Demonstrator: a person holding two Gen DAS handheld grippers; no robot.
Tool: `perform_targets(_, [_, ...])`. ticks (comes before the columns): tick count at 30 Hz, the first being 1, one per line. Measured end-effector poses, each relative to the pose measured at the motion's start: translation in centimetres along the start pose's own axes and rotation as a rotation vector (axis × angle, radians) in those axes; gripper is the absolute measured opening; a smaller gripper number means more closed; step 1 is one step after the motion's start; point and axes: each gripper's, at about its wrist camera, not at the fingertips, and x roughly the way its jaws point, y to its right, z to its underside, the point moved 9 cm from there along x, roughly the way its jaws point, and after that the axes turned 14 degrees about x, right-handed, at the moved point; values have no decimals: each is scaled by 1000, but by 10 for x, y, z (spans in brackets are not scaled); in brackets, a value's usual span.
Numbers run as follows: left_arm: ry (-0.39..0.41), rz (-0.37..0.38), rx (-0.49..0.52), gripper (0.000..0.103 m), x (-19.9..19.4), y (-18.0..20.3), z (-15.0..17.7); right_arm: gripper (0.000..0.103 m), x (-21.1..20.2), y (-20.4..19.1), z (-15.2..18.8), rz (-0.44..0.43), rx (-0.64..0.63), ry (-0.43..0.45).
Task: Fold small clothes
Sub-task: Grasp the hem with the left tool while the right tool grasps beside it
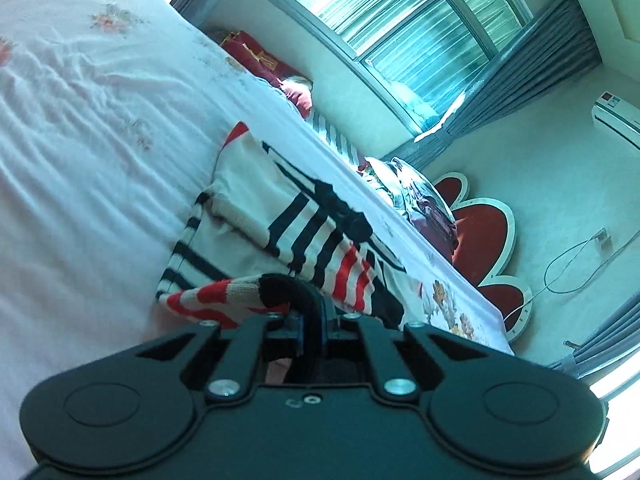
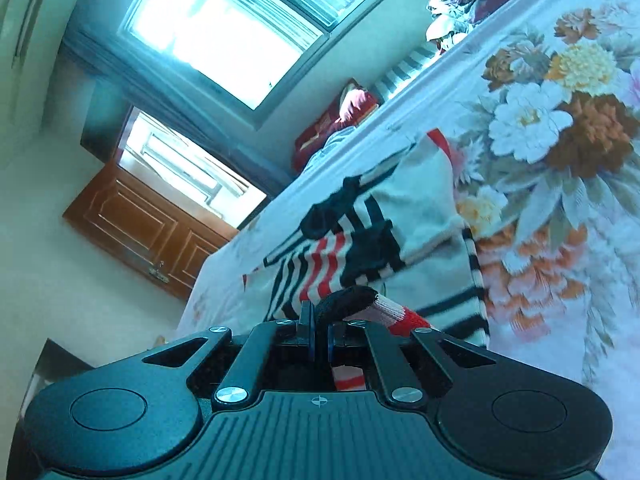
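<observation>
Sweater (image 1: 280, 216) edge pinched in left tool (image 1: 310, 320), right tool (image 2: 319, 332).

The left gripper (image 1: 310, 312) is clamped on the dark cuff of a striped knit sweater (image 1: 288, 220), its red-and-white sleeve lifted; the rest lies rumpled on the floral bedsheet (image 1: 80, 140); a window (image 1: 400, 20) stands beyond.

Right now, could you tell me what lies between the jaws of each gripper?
The striped sweater's knit edge: the left gripper pinches it in the left wrist view, the right gripper in the right wrist view.
</observation>
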Motion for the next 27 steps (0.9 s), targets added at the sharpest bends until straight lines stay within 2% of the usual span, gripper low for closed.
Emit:
perform_targets(5, [-4, 5, 19, 6, 56, -7, -57, 4, 51, -17, -55, 25, 43, 24])
perform_targets(9, [-58, -11, 18, 6, 113, -20, -88, 4, 100, -6, -95, 56, 111, 25])
perform_targets(12, [-110, -16, 11, 6, 157, -34, -98, 4, 138, 18, -121, 94, 192, 16])
perform_targets(15, [-174, -38, -6, 6, 198, -54, -98, 5, 174, 41, -136, 144, 238, -6])
perform_targets(17, [-189, -36, -14, 7, 217, -64, -98, 5, 193, 56, -142, 172, 251, -22])
perform_targets(19, [-170, -14, -5, 12, 229, -66, -101, 5, 209, 65, -147, 185, 262, -34])
perform_targets(22, [-122, -5, 10, 39, 237, -65, -109, 5, 226, 72, -156, 180, 272, -39])
perform_targets(23, [-96, -9, 14, 57, 240, -64, -114, 5, 231, 73, -160, 178, 278, -37])
perform_targets(24, [-75, -2, 12, 64, 242, -64, -118, 5, 236, 74, -163, 177, 277, -34])
perform_targets(25, [-67, 5, 15, 67, 245, -64, -119, 6, 241, 74, -166, 176, 265, -33])
perform_targets(27, [-55, -11, 47, 74, 251, -64, -127, 15, 249, 73, -171, 193, 229, -22])
